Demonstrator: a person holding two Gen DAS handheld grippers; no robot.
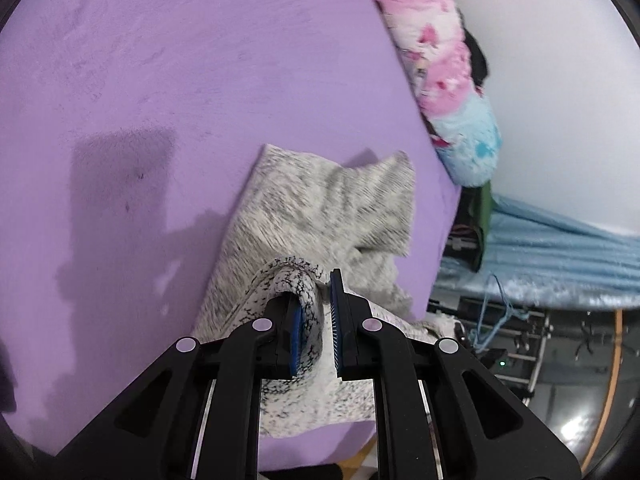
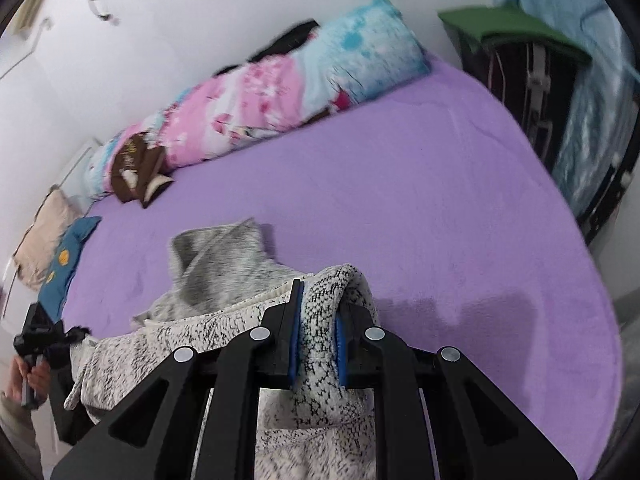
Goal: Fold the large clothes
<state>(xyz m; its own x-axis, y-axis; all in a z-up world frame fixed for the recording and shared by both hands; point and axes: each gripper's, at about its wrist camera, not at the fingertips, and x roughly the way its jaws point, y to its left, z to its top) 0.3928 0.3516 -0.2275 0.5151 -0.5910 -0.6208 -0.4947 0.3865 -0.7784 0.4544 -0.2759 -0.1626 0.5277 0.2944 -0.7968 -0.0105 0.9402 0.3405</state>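
A grey-and-white speckled knit garment lies partly on the purple bed, rumpled, with one end trailing away from me. My left gripper is shut on a bunched fold of it, the cloth wrapped over the blue pads. In the right wrist view the same garment stretches between both hands. My right gripper is shut on another thick fold of it. The left gripper shows at the far left edge, held by a hand, with the cloth running to it.
A pink and blue rolled blanket lies along the wall at the bed's far side, with a brown cushion and a blue pillow at one end. A dark rack with blue cloth stands past the bed's corner.
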